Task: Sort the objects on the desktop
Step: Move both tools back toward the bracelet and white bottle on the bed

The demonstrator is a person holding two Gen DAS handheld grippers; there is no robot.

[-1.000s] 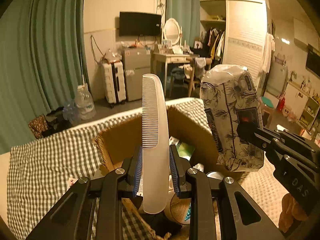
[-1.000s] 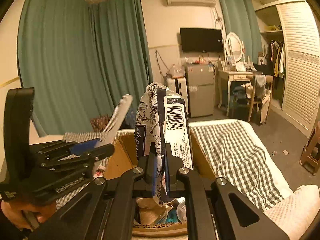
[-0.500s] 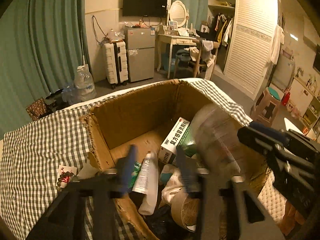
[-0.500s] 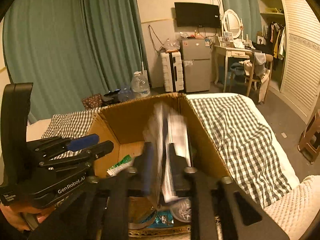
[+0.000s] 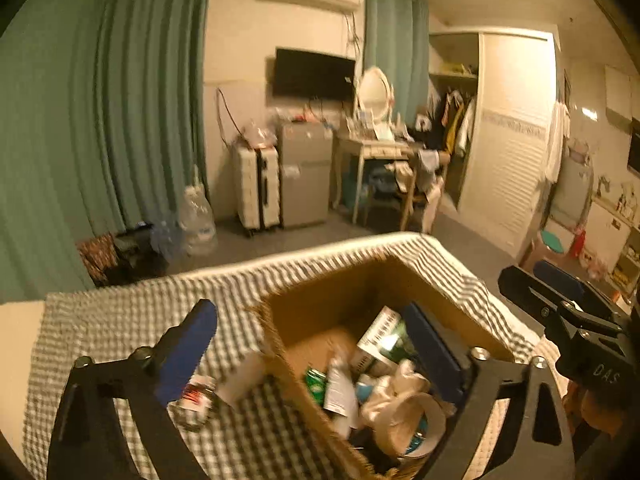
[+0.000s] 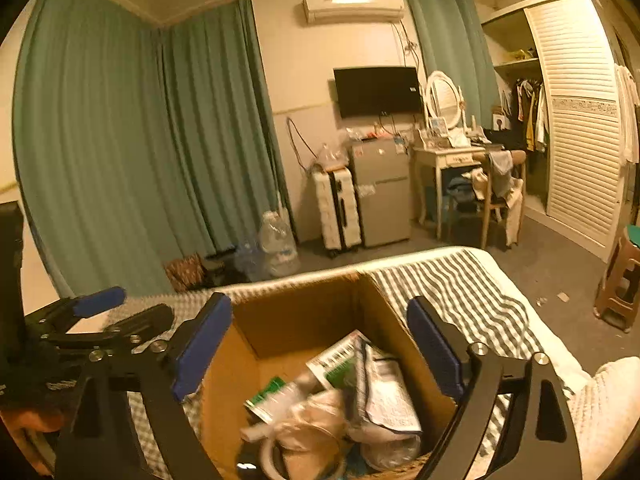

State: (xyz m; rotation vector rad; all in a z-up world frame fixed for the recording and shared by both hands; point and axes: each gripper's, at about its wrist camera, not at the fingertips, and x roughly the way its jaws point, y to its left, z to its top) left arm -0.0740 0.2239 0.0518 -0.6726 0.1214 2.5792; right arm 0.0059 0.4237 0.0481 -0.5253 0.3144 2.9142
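An open cardboard box [image 5: 320,300] stands on a checked cloth and holds several items. My left gripper [image 5: 308,344] is open and empty above the box's left rim. My right gripper [image 6: 320,344] is open and empty above the box [image 6: 296,316]. The flower-patterned tissue pack [image 6: 384,388] lies inside the box at the right. A white bottle [image 5: 340,388], a green and white medicine box [image 5: 380,340] and a tape roll [image 5: 412,420] lie inside too. I cannot make out the white comb. The right gripper also shows at the right of the left wrist view [image 5: 560,312].
A small round tin [image 5: 196,396] and a pale flat item [image 5: 244,376] lie on the checked cloth [image 5: 120,332] left of the box. Beyond the bed are curtains, water bottles [image 6: 276,244], a suitcase, a small fridge and a dressing table.
Both grippers opened and lifted back. The comb left my left gripper and the tissue pack left my right gripper; the pack now lies in the box.
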